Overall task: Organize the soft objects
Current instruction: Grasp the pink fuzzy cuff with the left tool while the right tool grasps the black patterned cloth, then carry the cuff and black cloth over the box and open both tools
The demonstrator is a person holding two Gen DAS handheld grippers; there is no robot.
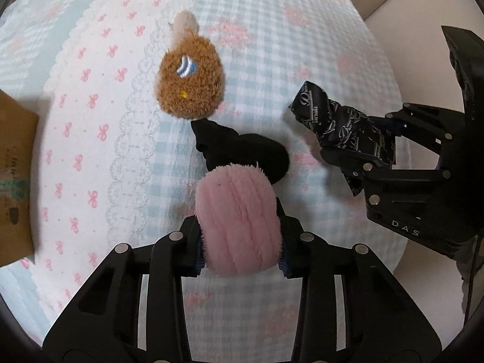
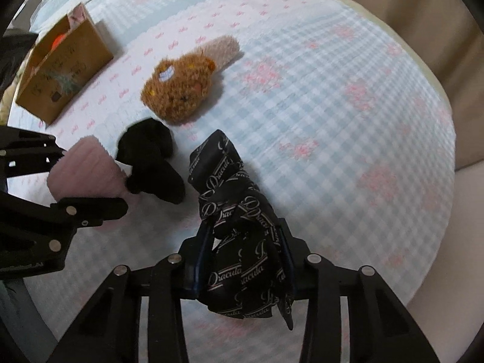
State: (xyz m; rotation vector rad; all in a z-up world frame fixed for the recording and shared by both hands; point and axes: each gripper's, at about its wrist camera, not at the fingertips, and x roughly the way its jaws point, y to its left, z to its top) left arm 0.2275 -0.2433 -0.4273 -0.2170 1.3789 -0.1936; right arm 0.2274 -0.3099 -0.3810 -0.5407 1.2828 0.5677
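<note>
Checked blue-and-white bedding with pink bows covers the bed (image 1: 99, 139), and a cardboard box (image 2: 65, 69) stands near its far left edge with some things already inside. Both hands appear to be mid-pickup: the left gripper (image 1: 240, 242) is closed narrowly on a pink fluffy item (image 1: 237, 220), squeezing it between its pads, and the right gripper (image 2: 246, 260) is closed on a black cloth printed with white script (image 2: 239, 242), bunched and lifted clear of the bedding. A black soft item (image 1: 242, 151) lies on the bed just beyond the pink one, touching it, and a brown plush toy (image 1: 190, 84) rests farther off toward the middle, its lower edge meeting the black item. The next move probably calls for carrying each held piece over to the box and releasing it there without snagging the black item; two pieces would remain to collect.
</note>
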